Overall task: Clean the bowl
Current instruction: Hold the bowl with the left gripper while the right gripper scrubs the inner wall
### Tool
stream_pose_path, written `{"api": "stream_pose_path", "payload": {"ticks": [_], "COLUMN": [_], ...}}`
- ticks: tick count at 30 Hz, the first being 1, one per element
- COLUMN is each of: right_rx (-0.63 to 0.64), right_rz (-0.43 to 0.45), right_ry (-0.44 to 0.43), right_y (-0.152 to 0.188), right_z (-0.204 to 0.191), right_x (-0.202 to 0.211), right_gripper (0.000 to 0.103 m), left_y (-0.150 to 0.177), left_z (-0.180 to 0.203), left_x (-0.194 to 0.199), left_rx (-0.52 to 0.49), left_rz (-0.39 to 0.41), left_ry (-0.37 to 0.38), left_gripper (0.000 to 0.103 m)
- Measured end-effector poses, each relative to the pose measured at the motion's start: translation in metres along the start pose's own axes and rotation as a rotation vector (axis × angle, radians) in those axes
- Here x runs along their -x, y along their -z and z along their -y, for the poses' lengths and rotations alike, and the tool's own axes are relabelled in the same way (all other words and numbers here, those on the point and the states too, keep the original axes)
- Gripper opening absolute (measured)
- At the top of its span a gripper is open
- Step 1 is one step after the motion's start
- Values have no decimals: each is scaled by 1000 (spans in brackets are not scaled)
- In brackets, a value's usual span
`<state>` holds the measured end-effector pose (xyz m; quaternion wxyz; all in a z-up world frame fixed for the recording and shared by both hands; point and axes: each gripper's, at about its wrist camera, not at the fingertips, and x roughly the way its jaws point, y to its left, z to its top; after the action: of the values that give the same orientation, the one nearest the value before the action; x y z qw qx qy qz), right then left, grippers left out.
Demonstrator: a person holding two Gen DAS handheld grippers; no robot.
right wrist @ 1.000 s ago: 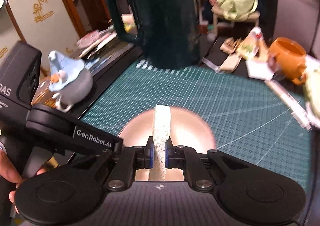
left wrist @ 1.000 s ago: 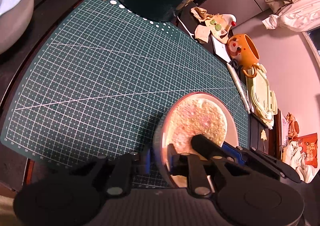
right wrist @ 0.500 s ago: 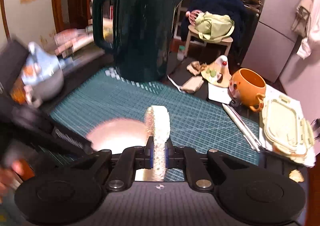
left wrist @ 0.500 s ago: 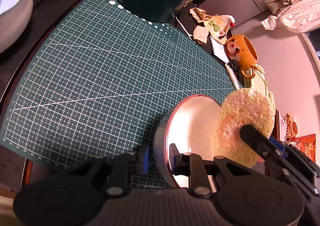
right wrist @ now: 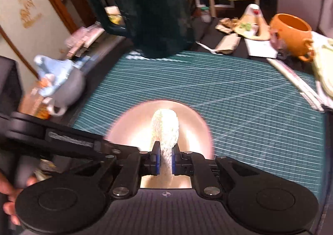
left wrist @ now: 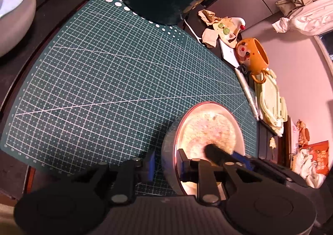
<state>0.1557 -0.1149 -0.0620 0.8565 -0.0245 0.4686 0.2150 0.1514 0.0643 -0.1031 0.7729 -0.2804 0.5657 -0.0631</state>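
Observation:
A shiny metal bowl stands at the near right of the green cutting mat. My left gripper is shut on the bowl's near wall, one finger outside and one inside. A round yellowish sponge lies flat against the bowl's inside. In the right wrist view my right gripper is shut on the sponge, held edge-on down in the bowl. The right gripper's black finger reaches into the bowl from the right.
A dark green kettle stands at the mat's far edge. An orange mug, pens and pale container lids lie right of the mat. A grey-blue teapot sits left. A hand holds the left gripper.
Half a second ago the sponge was lifted out over the bowl's right rim. Now it is back down inside the bowl, pressed against the inner surface. The left gripper and bowl stayed put.

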Motion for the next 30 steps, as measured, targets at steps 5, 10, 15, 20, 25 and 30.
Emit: {"api": "stream_pose_path", "payload": {"ticks": [5, 10, 15, 20, 25, 30], "right_rx": [219, 303, 190, 97, 111, 213], "right_rz": [85, 166, 157, 81, 33, 53], "right_ry": [222, 307, 140, 27, 36, 173], "right_y": [4, 2, -6, -5, -1, 4], "right_z": [-31, -43, -30, -14, -16, -27], "right_x": [16, 37, 44, 20, 2, 8], "right_gripper": [9, 8, 9, 9, 9, 9], "left_y": [-1, -2, -2, -1, -1, -6], "left_z": [0, 0, 0, 1, 1, 0], "left_x": [0, 1, 1, 1, 0, -1], "left_rx": [3, 6, 9, 7, 5, 0], "left_rz": [-1, -2, -2, -1, 0, -4], "left_ry": [1, 3, 5, 2, 1, 1], "left_gripper": [22, 22, 22, 22, 22, 22]}}
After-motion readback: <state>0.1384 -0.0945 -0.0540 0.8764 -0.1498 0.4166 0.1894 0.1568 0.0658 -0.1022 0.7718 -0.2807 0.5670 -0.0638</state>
